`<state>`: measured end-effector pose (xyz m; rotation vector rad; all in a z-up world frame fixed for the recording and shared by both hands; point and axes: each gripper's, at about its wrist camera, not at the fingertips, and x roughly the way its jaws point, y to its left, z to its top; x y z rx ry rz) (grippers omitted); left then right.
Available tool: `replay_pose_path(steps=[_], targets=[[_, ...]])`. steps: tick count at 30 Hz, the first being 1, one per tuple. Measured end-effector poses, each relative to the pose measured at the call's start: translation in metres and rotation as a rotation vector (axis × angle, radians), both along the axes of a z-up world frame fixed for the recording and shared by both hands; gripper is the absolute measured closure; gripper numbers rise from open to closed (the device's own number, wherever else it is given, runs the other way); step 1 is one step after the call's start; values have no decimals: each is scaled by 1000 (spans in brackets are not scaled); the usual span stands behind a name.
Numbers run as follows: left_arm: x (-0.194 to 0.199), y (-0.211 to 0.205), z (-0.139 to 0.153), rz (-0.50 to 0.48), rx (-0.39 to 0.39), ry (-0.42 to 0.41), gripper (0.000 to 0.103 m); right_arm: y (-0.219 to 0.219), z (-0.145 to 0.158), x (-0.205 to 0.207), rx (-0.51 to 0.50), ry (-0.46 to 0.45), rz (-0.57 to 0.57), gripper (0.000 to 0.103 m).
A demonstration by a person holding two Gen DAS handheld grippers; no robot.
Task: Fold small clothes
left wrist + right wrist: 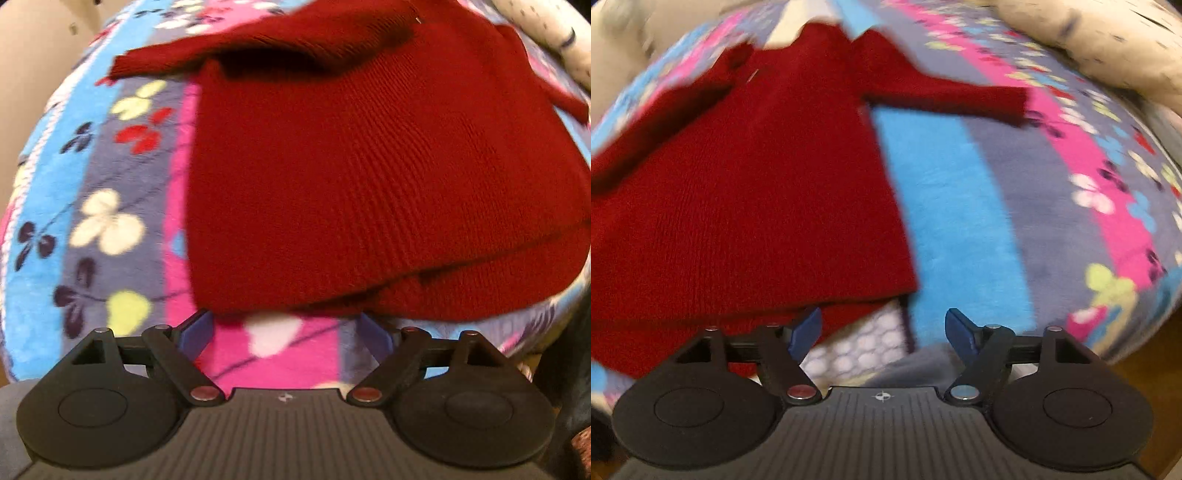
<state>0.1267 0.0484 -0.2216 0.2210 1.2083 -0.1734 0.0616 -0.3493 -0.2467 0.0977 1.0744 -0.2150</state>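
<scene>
Flowered fleece blanket (122, 221) under red knit sweater (369, 177), left tool (286, 334) and right tool (882, 330) both spread wide, empty.

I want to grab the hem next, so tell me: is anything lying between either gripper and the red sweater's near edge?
Nothing visible does. The left gripper is open right at the red sweater hem; the right gripper is open at its lower corner. Only the bare floral blanket lies between.
</scene>
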Motion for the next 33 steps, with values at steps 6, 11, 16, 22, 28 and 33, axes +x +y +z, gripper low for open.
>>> replay_pose_path(steps=[6, 11, 16, 22, 28, 33], targets=[[27, 28, 16, 184, -94, 6, 14, -12, 12, 39, 4, -54, -111, 25], [57, 76, 36, 379, -170, -38, 13, -67, 31, 53, 295, -135, -280, 30], [65, 83, 38, 380, -167, -31, 13, -83, 30, 59, 407, -155, -340, 31], [61, 72, 15, 314, -54, -20, 13, -68, 26, 62, 342, -156, -244, 31], [46, 68, 0, 285, -12, -23, 5, -54, 25, 46, 268, -149, -166, 28], [41, 55, 1, 241, -56, -11, 13, -48, 22, 26, 239, -130, -102, 26]])
